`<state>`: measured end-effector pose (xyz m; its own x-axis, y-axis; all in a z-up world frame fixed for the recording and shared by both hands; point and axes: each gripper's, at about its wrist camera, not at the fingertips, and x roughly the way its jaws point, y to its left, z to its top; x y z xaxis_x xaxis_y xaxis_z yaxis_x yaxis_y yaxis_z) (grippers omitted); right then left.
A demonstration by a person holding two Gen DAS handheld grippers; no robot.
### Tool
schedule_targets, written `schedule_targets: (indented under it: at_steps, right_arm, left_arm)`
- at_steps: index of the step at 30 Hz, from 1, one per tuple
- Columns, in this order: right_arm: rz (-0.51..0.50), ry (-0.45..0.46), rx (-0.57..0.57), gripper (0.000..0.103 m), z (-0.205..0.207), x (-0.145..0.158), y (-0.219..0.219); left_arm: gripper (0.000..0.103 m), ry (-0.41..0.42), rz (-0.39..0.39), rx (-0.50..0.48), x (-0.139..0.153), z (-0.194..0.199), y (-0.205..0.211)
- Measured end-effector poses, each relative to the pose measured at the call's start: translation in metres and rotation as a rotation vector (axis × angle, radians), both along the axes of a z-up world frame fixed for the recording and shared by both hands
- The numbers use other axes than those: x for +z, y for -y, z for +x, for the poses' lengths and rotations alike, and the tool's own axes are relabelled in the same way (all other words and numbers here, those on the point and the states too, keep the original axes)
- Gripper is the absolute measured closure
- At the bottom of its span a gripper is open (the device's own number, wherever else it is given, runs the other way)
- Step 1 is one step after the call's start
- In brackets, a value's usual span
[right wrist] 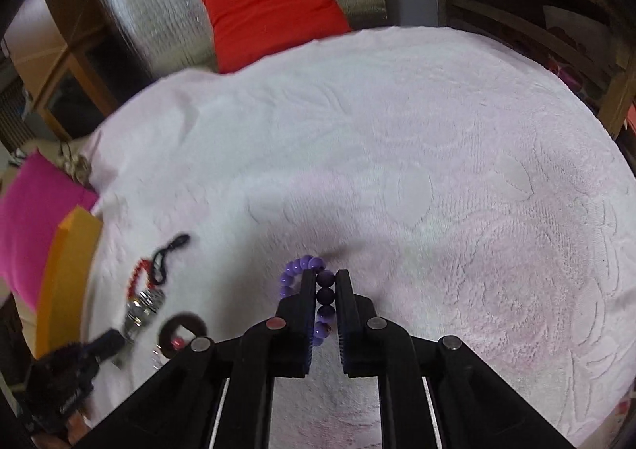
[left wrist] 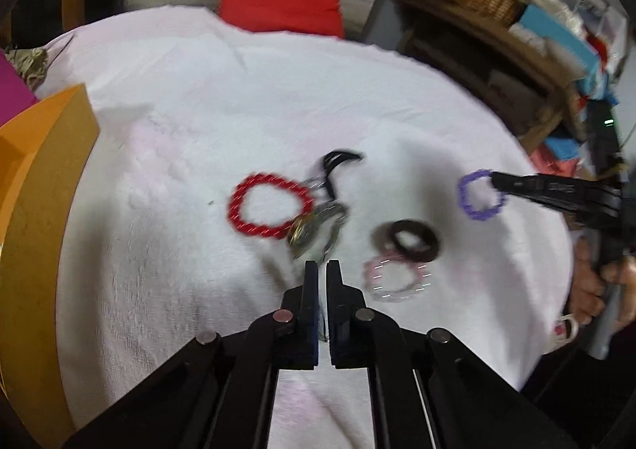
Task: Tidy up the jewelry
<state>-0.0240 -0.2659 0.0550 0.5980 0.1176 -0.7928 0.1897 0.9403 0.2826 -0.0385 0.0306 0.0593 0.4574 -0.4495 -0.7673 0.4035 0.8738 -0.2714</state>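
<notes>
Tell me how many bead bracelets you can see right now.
3. The red bracelet lies on the white cloth beside a watch, the pink bracelet lies partly under a dark ring, and the right gripper holds the purple bracelet.

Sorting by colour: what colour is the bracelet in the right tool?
Purple bracelet; right wrist view shows it best.

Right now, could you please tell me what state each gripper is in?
Left gripper: closed, nothing visibly held between its fingers.
Right gripper: closed on the purple bead bracelet.
</notes>
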Motion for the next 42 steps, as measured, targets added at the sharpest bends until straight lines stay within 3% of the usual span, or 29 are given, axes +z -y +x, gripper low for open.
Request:
schedule_targets:
  at_steps: [5, 8, 10, 12, 14, 17, 22, 26, 29, 37, 40, 42]
  right_arm:
    - [0.028, 0.041, -0.013, 0.092, -0.001, 0.008, -0.001]
    - [0.037, 0.042, -0.008, 0.092, 0.002, 0.009, -0.004]
    - [0.044, 0.033, -0.006, 0.092, 0.005, 0.006, -0.006]
    - [0.052, 0.027, -0.003, 0.092, 0.006, 0.005, -0.007]
    - [0.053, 0.026, -0.002, 0.092, 0.006, 0.004, -0.008]
    - [0.054, 0.021, -0.002, 0.092, 0.005, 0.001, -0.007]
    - [0.071, 0.009, -0.001, 0.092, 0.005, 0.000, -0.003]
    - [0.076, 0.007, 0.002, 0.092, 0.004, -0.001, -0.001]
    - [0.083, 0.010, -0.004, 0.092, 0.003, 0.000, 0.000]
    - [0.090, 0.027, 0.001, 0.092, 0.002, 0.003, -0.004]
    - [0.095, 0.025, 0.005, 0.092, 0.004, 0.003, -0.007]
    - [0.100, 0.020, 0.009, 0.092, 0.005, 0.002, -0.009]
  left_arm:
    - [0.100, 0.041, -0.053, 0.019, 0.016, -0.007, -0.015]
    - [0.100, 0.083, -0.011, 0.032, 0.021, -0.009, -0.019]
    - [0.100, 0.058, -0.012, -0.003, 0.017, -0.009, -0.016]
    - [0.092, 0.030, 0.027, -0.009, 0.010, -0.006, -0.010]
    - [0.068, 0.011, 0.059, -0.014, 0.003, -0.004, -0.007]
    - [0.067, -0.014, 0.055, -0.014, -0.008, 0.000, -0.002]
    - [0.068, -0.054, 0.071, 0.008, -0.023, 0.011, 0.007]
    - [0.090, -0.051, 0.075, 0.026, -0.027, 0.015, 0.008]
    - [0.098, -0.062, 0.036, 0.015, -0.026, 0.015, 0.010]
    - [0.101, -0.032, -0.175, 0.035, 0.001, 0.010, -0.007]
    - [0.101, 0.020, -0.112, 0.060, 0.008, 0.008, -0.009]
    - [0.101, -0.007, -0.106, 0.054, 0.004, 0.011, -0.010]
